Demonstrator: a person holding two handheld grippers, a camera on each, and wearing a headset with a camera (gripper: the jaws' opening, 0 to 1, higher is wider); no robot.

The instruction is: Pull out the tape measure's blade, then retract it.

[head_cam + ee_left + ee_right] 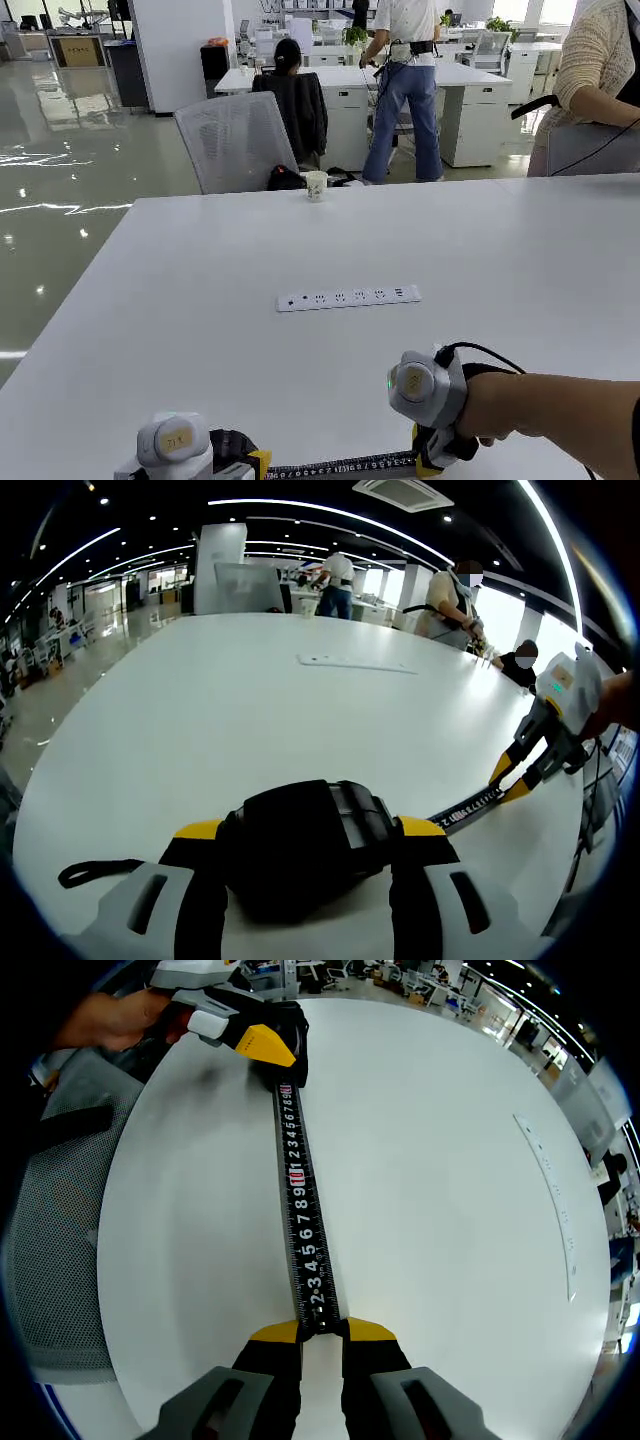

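Pull-out appears done: jaws of the left gripper (310, 829) clamp the tape measure (300, 858) at lower centre, jaws of the right gripper (322, 1331) pinch the end of the blade (300, 1190), stretched over the desk (400, 240); retraction remains.

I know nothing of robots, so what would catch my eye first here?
The numbered blade, stretched along the white table's near edge. The left gripper clamps the black tape measure case; the right gripper pinches the blade's end. A power strip lies mid-table.
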